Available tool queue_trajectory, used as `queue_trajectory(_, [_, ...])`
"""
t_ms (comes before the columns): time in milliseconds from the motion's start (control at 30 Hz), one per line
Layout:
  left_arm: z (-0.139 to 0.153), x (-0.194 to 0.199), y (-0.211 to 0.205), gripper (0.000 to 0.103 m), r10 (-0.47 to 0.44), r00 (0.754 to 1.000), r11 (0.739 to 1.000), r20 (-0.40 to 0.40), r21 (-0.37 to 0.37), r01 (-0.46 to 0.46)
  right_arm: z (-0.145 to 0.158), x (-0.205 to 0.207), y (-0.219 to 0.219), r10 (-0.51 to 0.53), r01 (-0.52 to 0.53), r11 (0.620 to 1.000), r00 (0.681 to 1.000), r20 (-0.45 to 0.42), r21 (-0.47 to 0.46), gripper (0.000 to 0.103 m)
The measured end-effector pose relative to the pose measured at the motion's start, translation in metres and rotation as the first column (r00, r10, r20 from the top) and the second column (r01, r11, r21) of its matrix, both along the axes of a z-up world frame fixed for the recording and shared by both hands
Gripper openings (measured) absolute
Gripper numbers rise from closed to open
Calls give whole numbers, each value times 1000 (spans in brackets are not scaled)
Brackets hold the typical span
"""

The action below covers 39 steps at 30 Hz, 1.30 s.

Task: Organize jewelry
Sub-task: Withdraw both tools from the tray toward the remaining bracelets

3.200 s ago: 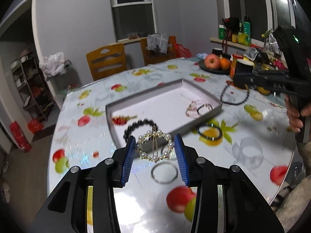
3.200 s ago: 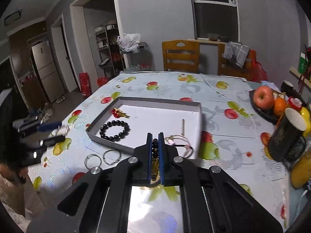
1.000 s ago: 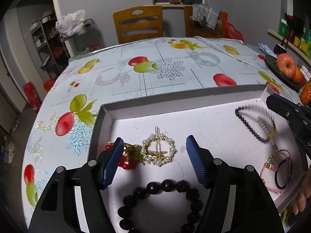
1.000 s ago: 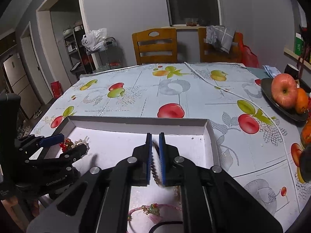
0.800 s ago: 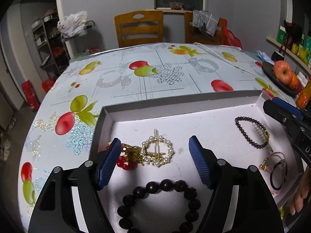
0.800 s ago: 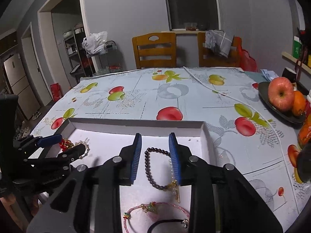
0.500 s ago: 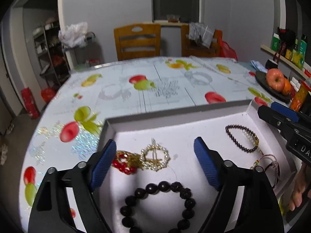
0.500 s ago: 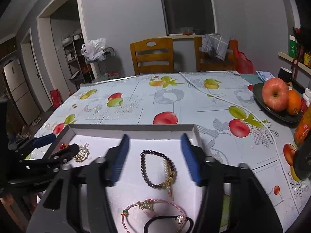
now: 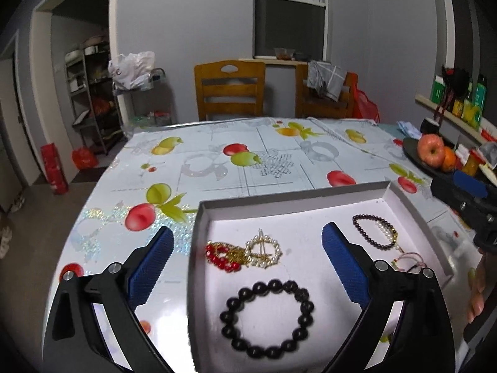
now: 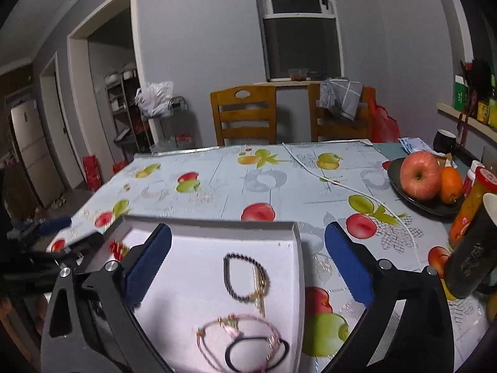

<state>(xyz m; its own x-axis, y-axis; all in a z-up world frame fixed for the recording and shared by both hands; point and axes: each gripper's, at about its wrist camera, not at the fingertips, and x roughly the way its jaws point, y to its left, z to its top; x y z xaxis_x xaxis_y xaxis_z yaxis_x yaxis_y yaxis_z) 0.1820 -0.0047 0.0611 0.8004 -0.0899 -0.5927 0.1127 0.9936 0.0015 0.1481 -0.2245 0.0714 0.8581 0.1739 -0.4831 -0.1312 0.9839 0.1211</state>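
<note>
Both grippers have just been opening, and nothing is sitting between their jaws. The left gripper (image 9: 245,261) is hovering just above the pearl hair clip (image 9: 264,248) in the white tray (image 9: 292,206). Ahead of the right gripper (image 10: 247,264), the dark beaded bracelet (image 10: 245,275) is lying in the tray.

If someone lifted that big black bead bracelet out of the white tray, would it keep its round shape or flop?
The black bead bracelet would probably sag: its separate round beads look strung on a cord, not fixed to a rigid ring. The chunky beads suggest some weight for its size. Set down on the flat white tray, it should settle rather than roll.
</note>
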Motion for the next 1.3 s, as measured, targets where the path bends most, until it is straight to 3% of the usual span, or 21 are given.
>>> queue_trajectory(233, [2,-29,21,96,12,1000,1000,-2,-7,-12,7,-40,-5,-1,5,997,999,45,-77,97])
queue_trajectory(667, [-26,-67,29,96,-8,999,999,-31,33,9,-19,-87,-42,-41,40,999,999,28,20,97])
queue_trajectory(1033, [-36,-102,18,96,-87,996,994,11,74,86,-42,-109,-40,4,-4,1000,1000,-7,11,98])
queue_trajectory(1167, [-40,-109,16,96,-116,993,991,-14,68,117,-45,-113,-45,26,-23,997,999,-39,68,98])
queue_trajectory(1300, [-43,-119,9,96,-174,984,981,-39,78,177,-45,-118,-39,42,-41,999,998,-48,23,98])
